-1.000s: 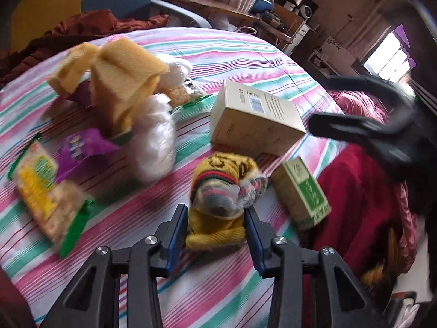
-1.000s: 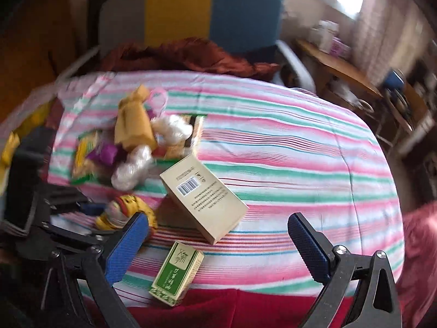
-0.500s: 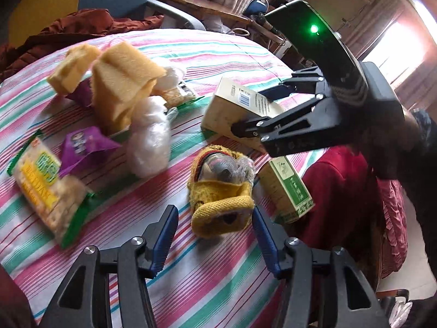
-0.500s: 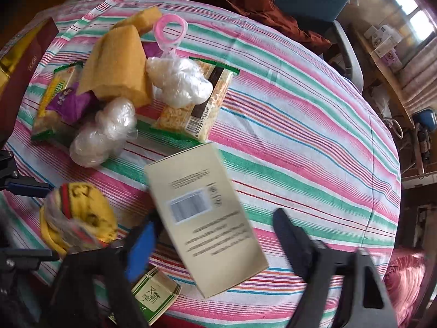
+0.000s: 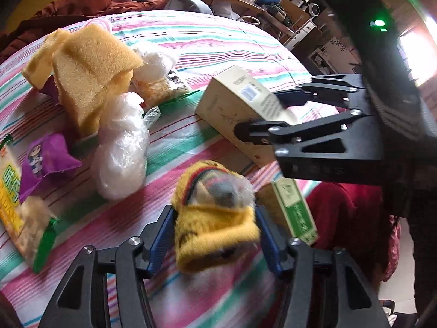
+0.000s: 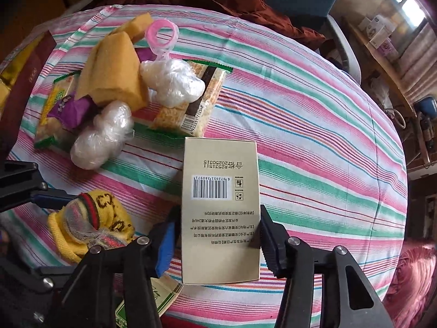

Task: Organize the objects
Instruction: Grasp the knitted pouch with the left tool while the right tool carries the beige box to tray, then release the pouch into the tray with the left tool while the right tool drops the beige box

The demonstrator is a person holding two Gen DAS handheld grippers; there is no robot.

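My left gripper (image 5: 215,235) is shut on a yellow knitted sock bundle (image 5: 215,224), lifted slightly off the striped tablecloth; it also shows in the right wrist view (image 6: 90,221). My right gripper (image 6: 215,235) is shut on a beige box (image 6: 220,205) with a barcode, tilted up at its near end; the box shows in the left wrist view (image 5: 240,106) between the right gripper's fingers (image 5: 254,134). A small green-and-beige box (image 5: 295,210) lies at the table's near edge, beside the sock.
A pile sits at the far left: yellow sponge cloths (image 6: 114,71), two clear plastic bags (image 6: 103,134), cracker packets (image 6: 191,104), a purple wrapper (image 6: 68,109), a pink ring (image 6: 161,35). A red-brown box (image 6: 24,79) lies at the left edge. Red fabric (image 5: 349,218) hangs below the table edge.
My left gripper closed on the sock bundle and raised it. My right gripper moved down onto the beige box, closed on it and squared it up.
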